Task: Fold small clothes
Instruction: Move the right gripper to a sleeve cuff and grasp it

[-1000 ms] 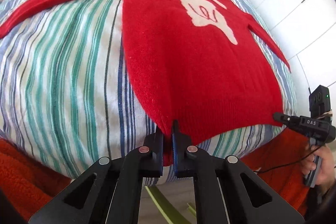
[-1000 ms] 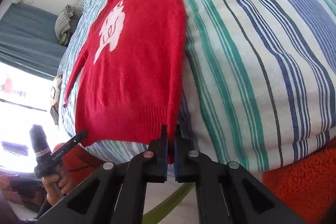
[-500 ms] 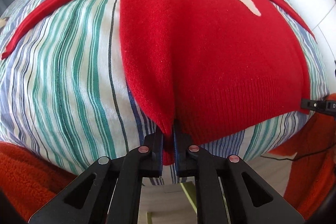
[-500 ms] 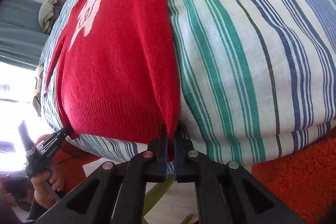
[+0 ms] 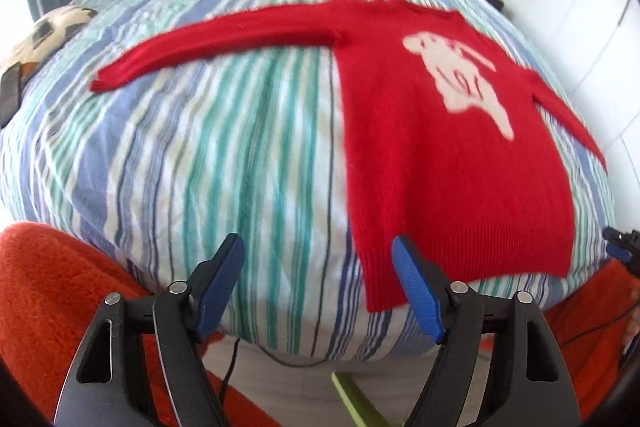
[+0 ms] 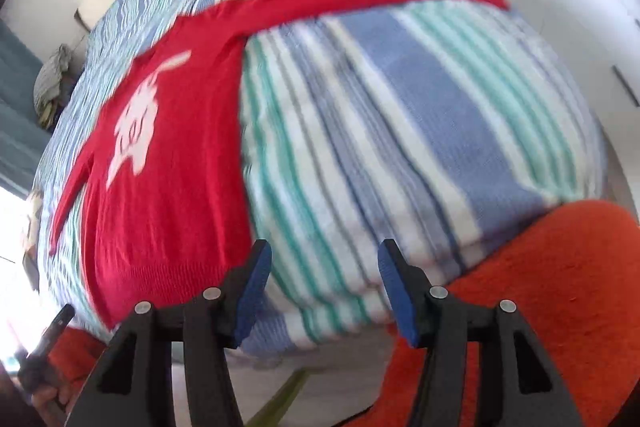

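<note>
Left tool [image 5: 318, 267] opening, nothing between its jaws, right tool [image 6: 324, 271] opening and empty too, red sweater [image 5: 452, 163] lying flat on the striped bed [image 5: 208, 155], sleeves spread, hem nearest both tools.

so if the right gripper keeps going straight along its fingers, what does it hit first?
Most likely bare striped bedcover. The right gripper, jaws opening and empty, points at the stripes just right of the red sweater, whose edge lies beside the left finger. Depth is unclear.

Left claw [image 5: 316, 267] and right claw [image 6: 324, 275] both tilt steeply downward, jaws opening, nothing between their blue pads.
</note>
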Motion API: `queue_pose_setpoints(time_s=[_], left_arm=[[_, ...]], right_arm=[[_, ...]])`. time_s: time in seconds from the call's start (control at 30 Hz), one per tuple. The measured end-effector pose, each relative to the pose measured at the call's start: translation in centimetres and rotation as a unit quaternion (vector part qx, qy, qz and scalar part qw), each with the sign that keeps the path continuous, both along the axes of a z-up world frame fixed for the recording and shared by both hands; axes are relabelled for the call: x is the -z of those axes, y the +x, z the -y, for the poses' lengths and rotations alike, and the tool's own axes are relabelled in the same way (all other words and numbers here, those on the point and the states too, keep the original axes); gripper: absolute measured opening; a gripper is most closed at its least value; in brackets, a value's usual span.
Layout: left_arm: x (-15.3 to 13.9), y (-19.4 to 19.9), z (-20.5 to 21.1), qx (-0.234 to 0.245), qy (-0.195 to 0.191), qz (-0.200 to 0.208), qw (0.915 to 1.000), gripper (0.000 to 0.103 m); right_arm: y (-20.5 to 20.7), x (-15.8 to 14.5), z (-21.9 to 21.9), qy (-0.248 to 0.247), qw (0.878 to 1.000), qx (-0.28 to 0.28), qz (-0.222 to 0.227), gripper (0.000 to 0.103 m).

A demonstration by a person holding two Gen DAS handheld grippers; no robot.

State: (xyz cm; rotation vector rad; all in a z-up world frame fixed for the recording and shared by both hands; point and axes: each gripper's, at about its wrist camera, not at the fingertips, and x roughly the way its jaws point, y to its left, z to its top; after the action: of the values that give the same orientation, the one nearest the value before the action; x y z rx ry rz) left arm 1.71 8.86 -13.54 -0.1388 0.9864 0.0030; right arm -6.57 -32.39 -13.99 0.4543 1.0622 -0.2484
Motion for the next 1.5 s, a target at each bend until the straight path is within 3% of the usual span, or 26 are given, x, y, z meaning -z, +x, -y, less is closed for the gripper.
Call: queue_pose_setpoints(time_s=[0.13, 0.3, 0.77, 1.23, 1.4, 1.5], left_arm=[[-1.5, 0.4, -2.6, -0.061, 0.011, 0.05, 0.9968, 0.088], [-0.5, 1.7, -3.4, -0.099, 0.005, 0.038, 0.9944, 0.088], [-0.3, 1.3, -1.9, -0.085, 0.031, 0.04, 0.9951, 0.088], [0.2, 1.5, -2.8, -0.099, 0.019, 0.029, 0.9945, 0.088], [0.4, 1.5, -3.3, -0.107, 0.015, 0.025, 0.9938, 0.088], [0.9, 1.8, -3.5, -0.113, 0.017, 0.015, 0.9933, 0.088]], right_arm=[[-0.8, -2.1, 0.7, -0.045, 0.997, 0.037, 0.055, 0.065], [-0.9, -1.9, 0.5, -0.051, 0.996, 0.033, 0.072, 0.065], [-0.8, -2.2, -0.9, -0.059, 0.993, 0.013, 0.101, 0.065], [-0.6, -2.0, -1.4, -0.056, 0.993, 0.005, 0.099, 0.065], [1.1, -2.5, 0.4, 0.01, 0.991, -0.015, 0.131, 0.065], [3.5, -3.6, 5.9, 0.078, 0.98, 0.015, 0.185, 0.065]])
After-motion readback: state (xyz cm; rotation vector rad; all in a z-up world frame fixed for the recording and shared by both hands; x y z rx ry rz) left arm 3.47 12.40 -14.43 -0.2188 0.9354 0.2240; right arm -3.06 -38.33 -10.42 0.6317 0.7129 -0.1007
